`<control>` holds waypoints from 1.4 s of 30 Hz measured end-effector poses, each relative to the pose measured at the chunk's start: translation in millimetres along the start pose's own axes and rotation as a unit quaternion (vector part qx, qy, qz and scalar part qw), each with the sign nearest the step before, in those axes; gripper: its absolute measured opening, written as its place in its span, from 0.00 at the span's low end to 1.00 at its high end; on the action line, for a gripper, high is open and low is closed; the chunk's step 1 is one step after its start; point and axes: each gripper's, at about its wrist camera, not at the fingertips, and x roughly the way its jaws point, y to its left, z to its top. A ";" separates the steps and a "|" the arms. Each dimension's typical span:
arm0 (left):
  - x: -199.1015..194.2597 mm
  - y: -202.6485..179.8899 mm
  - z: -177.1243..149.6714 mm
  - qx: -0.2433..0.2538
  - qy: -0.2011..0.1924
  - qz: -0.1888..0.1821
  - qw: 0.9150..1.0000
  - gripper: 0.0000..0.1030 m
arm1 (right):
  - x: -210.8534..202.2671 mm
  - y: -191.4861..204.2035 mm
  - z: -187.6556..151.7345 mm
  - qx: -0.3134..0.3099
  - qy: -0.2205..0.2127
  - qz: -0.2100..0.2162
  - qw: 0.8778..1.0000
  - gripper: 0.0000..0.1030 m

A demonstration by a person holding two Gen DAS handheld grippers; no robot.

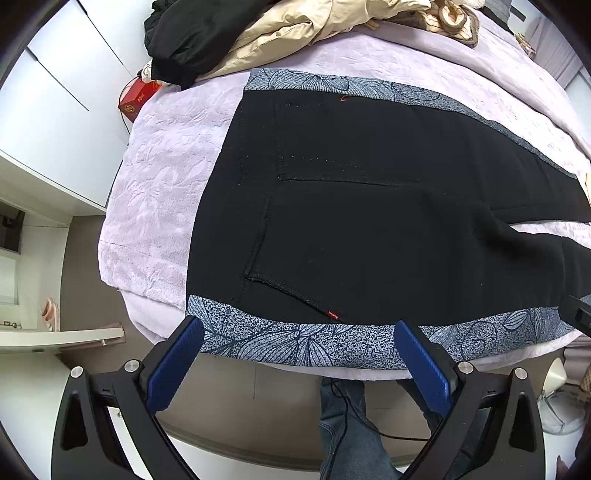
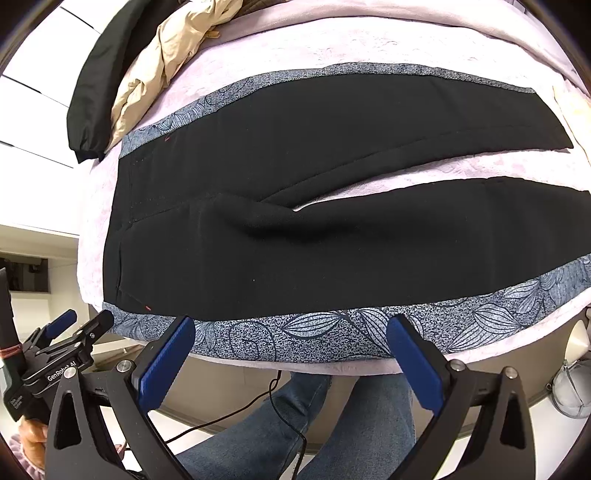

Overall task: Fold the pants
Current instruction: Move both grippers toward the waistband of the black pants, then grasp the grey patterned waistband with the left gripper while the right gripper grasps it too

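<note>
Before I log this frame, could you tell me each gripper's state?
Left gripper: open, holding nothing, near the pants.
Right gripper: open, holding nothing.

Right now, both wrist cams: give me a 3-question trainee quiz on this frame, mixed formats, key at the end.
1. True or false: the left gripper is shut on the black pants.
2. Multiple choice: the pants' legs lie A) stacked, B) apart with bedspread showing between, C) rolled.
3. Fill in: beyond the pants, at the bed's far side, lies a beige ____.

Key: 1 false, both grippers open, right gripper too; 2 B; 3 jacket.
</note>
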 end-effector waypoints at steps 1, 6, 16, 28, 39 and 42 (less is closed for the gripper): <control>0.2 0.5 0.3 0.000 0.000 0.000 1.000 1.00 | 0.0 -0.1 -0.3 0.000 0.000 0.000 1.000 1.00; 0.8 1.1 0.1 -0.002 0.002 0.002 1.000 1.00 | -0.4 0.3 -1.2 -0.001 0.001 0.001 1.000 1.00; 8.5 16.5 -4.9 -0.025 0.003 -0.036 0.999 1.00 | 5.0 2.6 -4.3 0.000 0.001 0.030 1.000 1.00; 55.4 48.6 -32.0 -0.101 0.017 -0.135 0.985 1.00 | 69.8 1.9 -46.4 0.038 0.060 0.242 0.968 0.95; 57.8 59.7 -41.9 -0.118 0.012 -0.164 0.979 1.00 | 77.3 -17.4 -34.6 0.103 0.028 0.314 0.943 0.67; 55.4 57.4 -38.7 -0.114 0.006 -0.166 0.980 1.00 | 76.2 -8.6 -26.3 0.084 0.025 0.325 0.942 0.67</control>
